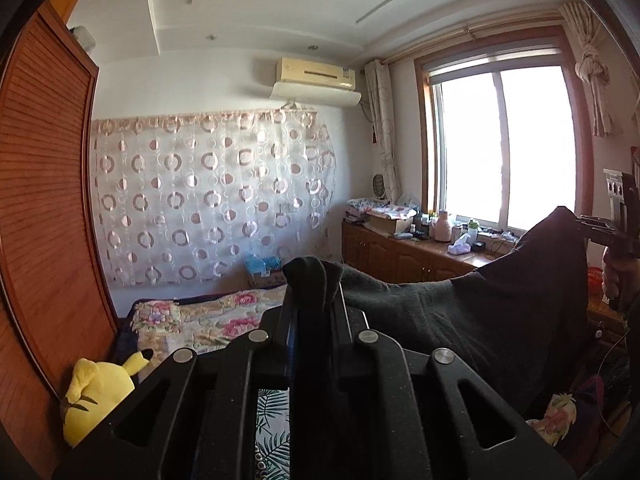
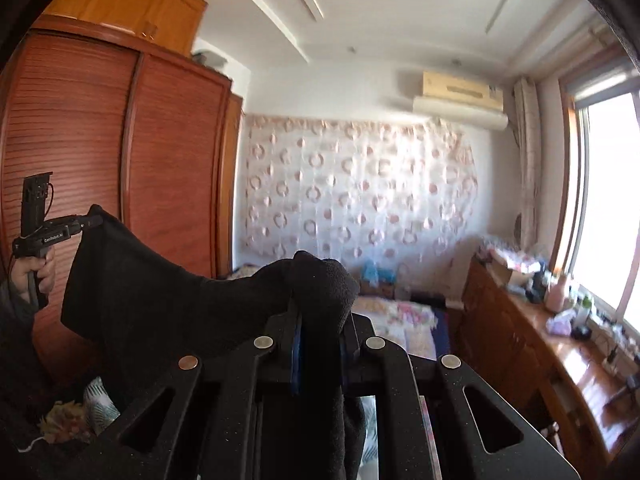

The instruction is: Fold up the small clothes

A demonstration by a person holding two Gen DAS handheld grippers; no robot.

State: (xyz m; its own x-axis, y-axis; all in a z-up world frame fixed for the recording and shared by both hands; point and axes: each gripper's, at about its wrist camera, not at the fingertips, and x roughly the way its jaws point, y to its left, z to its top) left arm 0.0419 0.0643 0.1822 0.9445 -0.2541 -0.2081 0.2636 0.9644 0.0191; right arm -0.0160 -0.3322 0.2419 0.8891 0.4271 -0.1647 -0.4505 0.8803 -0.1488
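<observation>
A black garment (image 1: 500, 312) hangs stretched in the air between both grippers. My left gripper (image 1: 314, 280) is shut on one top corner, which bunches over its fingertips. In the left wrist view the right gripper (image 1: 588, 222) pinches the other corner at the far right, held by a hand. In the right wrist view my right gripper (image 2: 322, 284) is shut on a bunched corner of the black garment (image 2: 160, 300). The left gripper (image 2: 90, 222) grips the far corner at the left there, with a hand below it. The cloth sags between the two.
A bed with a floral blanket (image 1: 200, 320) lies below. A red-brown wardrobe (image 2: 100, 160) stands at the left with a yellow plush toy (image 1: 96, 396) beside it. A wooden counter (image 2: 560, 360) with clutter runs under the window (image 1: 508, 148). A patterned curtain (image 1: 208, 196) covers the far wall.
</observation>
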